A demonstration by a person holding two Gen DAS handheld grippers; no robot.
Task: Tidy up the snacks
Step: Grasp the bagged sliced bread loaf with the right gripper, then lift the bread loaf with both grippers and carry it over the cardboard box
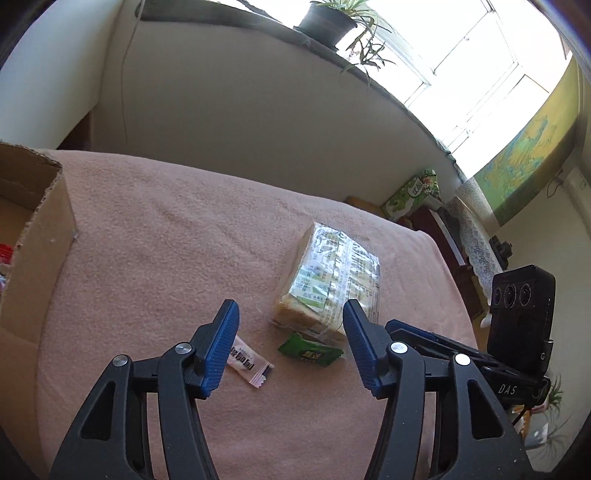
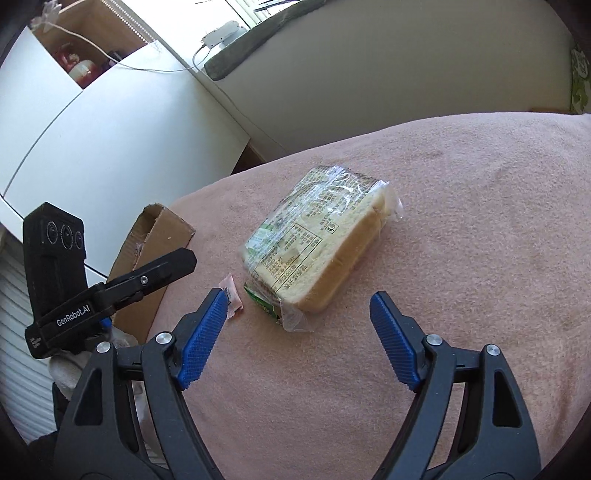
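We see both tools, left tool (image 1: 290,326) and right tool (image 2: 299,319), open and empty near the bread pack (image 2: 317,243), green packet (image 1: 310,349) and pink sachet (image 1: 249,363) just beside it, cardboard box (image 1: 33,229) well apart.

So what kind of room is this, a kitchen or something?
More likely a lived-in room at home: a potted plant on the windowsill, a pink blanket covering the surface, and a landscape picture on the wall.

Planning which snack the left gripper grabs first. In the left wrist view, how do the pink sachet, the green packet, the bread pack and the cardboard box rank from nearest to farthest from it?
1. pink sachet, by the left finger; green packet, between the fingers: too close to call.
2. bread pack, just beyond, right of centre.
3. cardboard box, far left edge.
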